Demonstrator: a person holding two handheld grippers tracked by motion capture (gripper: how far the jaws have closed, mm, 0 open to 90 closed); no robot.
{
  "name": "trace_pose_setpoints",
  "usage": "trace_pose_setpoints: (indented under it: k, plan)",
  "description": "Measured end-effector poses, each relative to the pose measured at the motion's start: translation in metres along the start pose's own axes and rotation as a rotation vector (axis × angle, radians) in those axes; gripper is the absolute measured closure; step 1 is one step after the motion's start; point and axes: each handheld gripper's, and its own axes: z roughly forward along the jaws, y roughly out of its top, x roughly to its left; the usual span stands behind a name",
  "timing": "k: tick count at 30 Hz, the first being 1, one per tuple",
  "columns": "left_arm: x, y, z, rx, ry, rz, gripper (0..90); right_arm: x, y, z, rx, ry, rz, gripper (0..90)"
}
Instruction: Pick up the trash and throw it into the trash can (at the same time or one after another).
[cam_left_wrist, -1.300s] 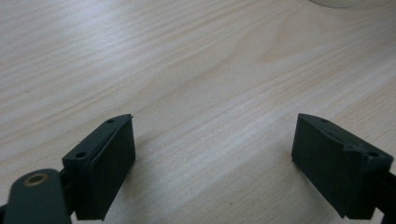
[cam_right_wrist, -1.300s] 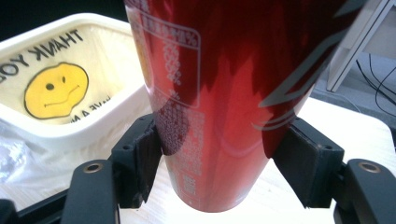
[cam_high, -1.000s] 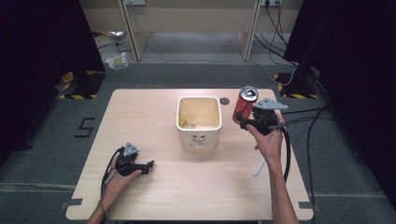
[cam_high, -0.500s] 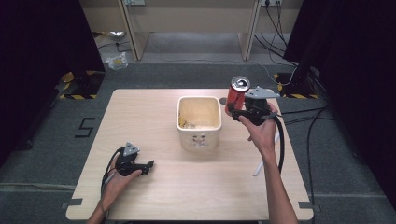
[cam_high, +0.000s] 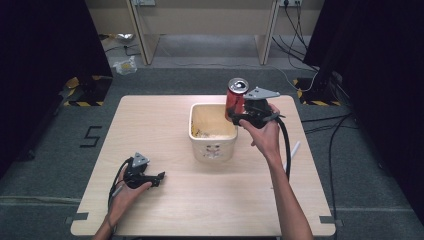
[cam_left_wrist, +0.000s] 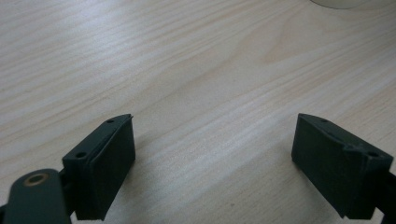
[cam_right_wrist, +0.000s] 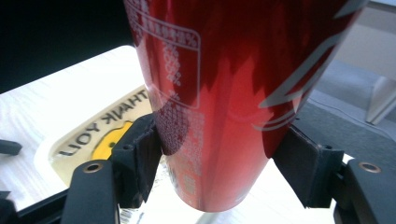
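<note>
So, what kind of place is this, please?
Probably a lab set up for recording handling tasks. A lone wooden table stands on grey carpet between black curtains, hazard tape marks the floor, and cables trail across it.

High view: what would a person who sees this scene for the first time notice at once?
First the red drink can, held in the air by the right gripper above the right rim of the cream square bin at the middle of the wooden table. In the right gripper view, both jaws press on the can's sides. The left gripper rests near the table's front left, jaws open with nothing between them.
</note>
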Motion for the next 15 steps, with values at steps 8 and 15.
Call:
trace_pose_setpoints:
  k: [8, 15]
  plan:
    - [0.0, 0.0, 0.0, 0.002, 0.0, 0.001, 12.6, 0.011, 0.001, 0.025, 0.036, 0.056, -0.002, 34.0]
    - [0.0, 0.0, 0.0, 0.003, 0.0, 0.001, 12.6, 0.02, -0.002, 0.044, 0.071, 0.087, 0.0, 34.0]
